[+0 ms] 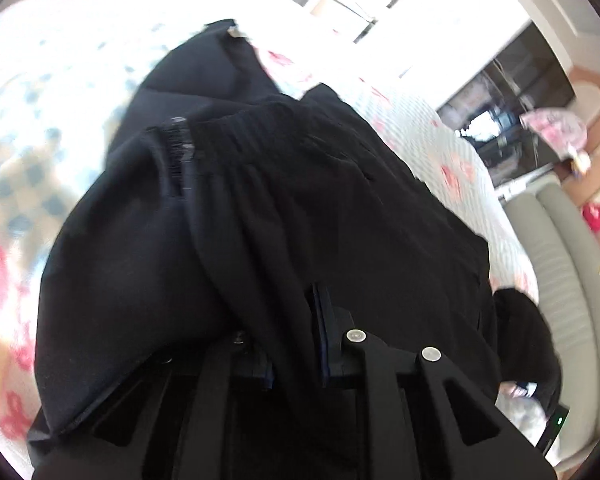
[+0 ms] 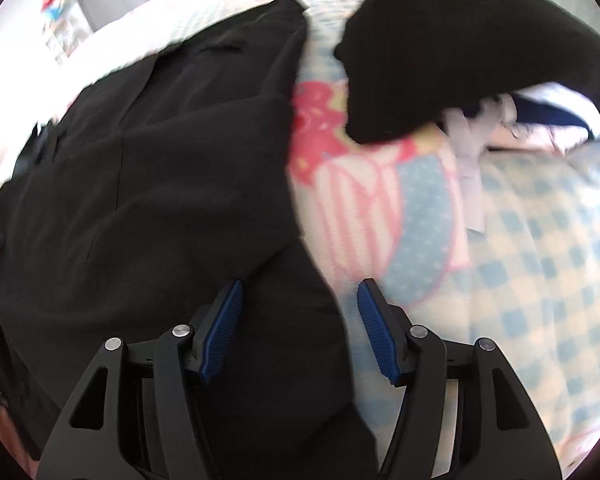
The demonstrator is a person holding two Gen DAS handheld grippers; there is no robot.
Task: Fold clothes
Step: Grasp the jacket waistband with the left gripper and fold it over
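Note:
A black garment (image 1: 260, 200) with a gathered elastic waistband (image 1: 228, 136) lies bunched on a bed and fills the left wrist view. My left gripper (image 1: 296, 332) is shut on a fold of it, and cloth drapes over the left finger. In the right wrist view the same black garment (image 2: 160, 160) spreads across the left half. My right gripper (image 2: 300, 320) stands open just above its right edge. The blue pads (image 2: 224, 328) are wide apart and the cloth lies loose under the gap.
The bed cover (image 2: 520, 260) is blue-and-white check with pink and red prints. A second black piece (image 2: 440, 52) lies at the upper right over a heap of light clothes (image 2: 540, 112). Beyond the bed edge are a grey padded bench (image 1: 560, 260) and a dark cabinet (image 1: 512, 100).

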